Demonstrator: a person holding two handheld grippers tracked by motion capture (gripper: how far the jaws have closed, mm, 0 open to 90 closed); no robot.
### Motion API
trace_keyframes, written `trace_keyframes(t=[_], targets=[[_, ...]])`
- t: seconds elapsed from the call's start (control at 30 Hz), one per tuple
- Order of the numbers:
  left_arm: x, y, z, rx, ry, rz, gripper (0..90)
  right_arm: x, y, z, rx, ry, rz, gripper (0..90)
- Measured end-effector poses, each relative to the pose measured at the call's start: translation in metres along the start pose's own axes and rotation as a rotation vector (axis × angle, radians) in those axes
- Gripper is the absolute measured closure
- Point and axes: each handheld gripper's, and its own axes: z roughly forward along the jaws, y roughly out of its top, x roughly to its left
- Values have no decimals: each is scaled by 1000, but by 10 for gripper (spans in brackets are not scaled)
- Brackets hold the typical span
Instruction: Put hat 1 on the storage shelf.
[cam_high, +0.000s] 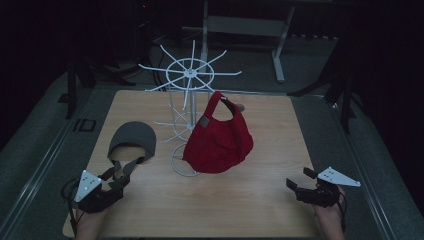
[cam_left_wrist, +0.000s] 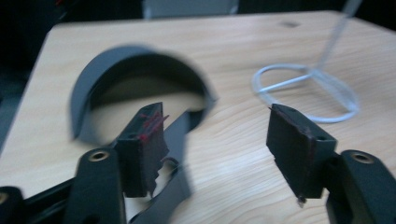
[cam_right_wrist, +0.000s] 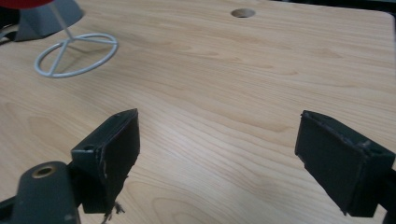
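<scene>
Two caps are counted: a grey cap (cam_high: 132, 141) lying near the table's (cam_high: 260, 200) left edge, and a red cap (cam_high: 219, 140) hung on one white wire rack (cam_high: 187, 80). The left gripper (cam_high: 118, 180) is held open beside the grey cap's strap (cam_left_wrist: 175, 140), nothing clamped. The right gripper (cam_high: 299, 181) is spread wide over bare wood near the right edge.

High view overhead facing forward, gripper views near tabletop (cam_high: 260, 190), sharing rack base (cam_left_wrist: 306, 93)
</scene>
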Motion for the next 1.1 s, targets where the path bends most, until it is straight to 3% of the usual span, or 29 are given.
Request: trace_keyframes(t=[0.07, 0.1, 0.17, 0.2, 0.4, 0.47, 0.8, 0.9, 0.93, 0.97, 1.0, 1.03, 1.1], targets=[[4, -2, 3, 17, 36, -11, 366, -2, -4, 0, 4, -11, -4, 141], [8, -2, 8, 56, 47, -18, 335, -1, -7, 0, 10, -24, -10, 143], [9, -3, 11, 61, 51, -18, 323, -1, -9, 1, 13, -23, -11, 144], [11, -3, 17, 94, 50, -20, 312, -2, -12, 2, 12, -29, -9, 144], [16, -4, 35, 165, 44, -14, 284, -3, -17, 5, -2, -49, -1, 144], [17, -5, 44, 208, 56, -13, 284, -4, -18, 5, -3, -54, -1, 144], [16, -8, 61, 305, 103, 11, 290, -5, -23, 8, 5, -66, 10, 144], [15, -8, 62, 320, 115, 20, 352, -5, -23, 8, 10, -73, 9, 147], [15, -8, 62, 319, 111, 27, 409, -6, -23, 7, 10, -78, 12, 146], [14, -9, 61, 313, 115, 29, 537, -6, -23, 7, 5, -80, 14, 147], [13, -9, 60, 306, 121, 30, 537, -6, -23, 7, 5, -80, 14, 147], [12, -10, 60, 297, 139, 42, 738, -7, -23, 5, -2, -82, 19, 149], [12, -10, 58, 288, 139, 49, 833, -7, -23, 5, -3, -80, 21, 149]])
